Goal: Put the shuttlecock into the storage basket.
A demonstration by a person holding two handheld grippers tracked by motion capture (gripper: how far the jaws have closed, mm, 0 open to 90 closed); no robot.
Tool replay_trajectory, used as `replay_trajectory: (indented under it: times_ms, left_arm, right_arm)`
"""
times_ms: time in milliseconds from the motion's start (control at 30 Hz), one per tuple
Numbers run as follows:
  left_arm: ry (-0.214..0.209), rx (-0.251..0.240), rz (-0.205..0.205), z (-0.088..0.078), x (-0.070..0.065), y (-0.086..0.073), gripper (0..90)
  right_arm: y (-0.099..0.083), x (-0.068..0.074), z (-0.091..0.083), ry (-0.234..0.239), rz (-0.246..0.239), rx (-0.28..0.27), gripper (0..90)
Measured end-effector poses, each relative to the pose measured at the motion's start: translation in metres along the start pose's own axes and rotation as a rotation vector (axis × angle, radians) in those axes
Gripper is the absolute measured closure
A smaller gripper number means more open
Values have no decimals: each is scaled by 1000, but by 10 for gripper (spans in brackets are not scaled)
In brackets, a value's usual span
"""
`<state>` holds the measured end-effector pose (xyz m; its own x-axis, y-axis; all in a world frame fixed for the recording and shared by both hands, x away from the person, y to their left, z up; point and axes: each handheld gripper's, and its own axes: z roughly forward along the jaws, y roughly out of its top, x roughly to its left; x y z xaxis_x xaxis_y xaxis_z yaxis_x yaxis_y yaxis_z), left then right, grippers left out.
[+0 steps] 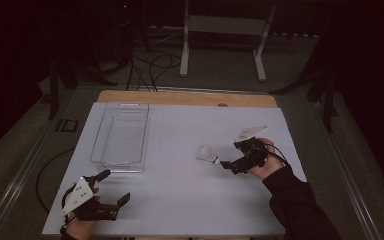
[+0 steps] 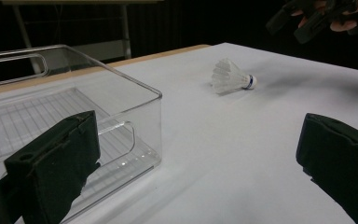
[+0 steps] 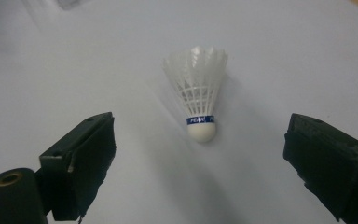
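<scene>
R gripper (image 3: 200,154) jaws wide — shuttlecock (image 3: 198,93) lies just ahead btwn them, untouched.

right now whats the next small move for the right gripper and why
Probably ease the right gripper forward until its jaws flank the shuttlecock, then close. The jaws are open and the shuttlecock lies on its side on the white table, cork end toward the gripper, centred between the jaws but a little ahead of them.

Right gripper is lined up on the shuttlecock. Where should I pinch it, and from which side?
Pinch the shuttlecock at its white cork, below the blue band, probably best. It lies on its side, cork toward the open right gripper, so come straight ahead, jaws straddling the cork. The feather skirt looks easily crushed.
</scene>
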<state>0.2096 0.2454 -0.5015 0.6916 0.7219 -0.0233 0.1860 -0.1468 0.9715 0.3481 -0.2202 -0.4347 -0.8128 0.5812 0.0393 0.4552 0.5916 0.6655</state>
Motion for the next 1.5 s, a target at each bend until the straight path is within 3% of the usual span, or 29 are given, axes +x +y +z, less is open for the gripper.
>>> replay_trajectory:
  times_ms: [400,1000,1167,1267,1333,1500]
  left_arm:
    - [-1,-3,1,0,0,0,0]
    - [-4,-8,-10,-1,1,0,0]
    - [-7,-6,-13,0,1,0,0]
    - [-6,-11,-18,-1,1,0,0]
    - [-7,-10,-20,-1,1,-1,0]
    - [-9,-10,-21,0,2,0,0]
  right_arm:
    - [7,-3,18,35,-4,118,112]
    - [15,-9,39,59,9,243,135]
    - [16,-11,46,69,3,274,168]
    - [16,-10,48,63,-16,276,221]
    - [17,-10,49,60,-24,275,312]
    - [19,-11,53,81,-27,295,341]
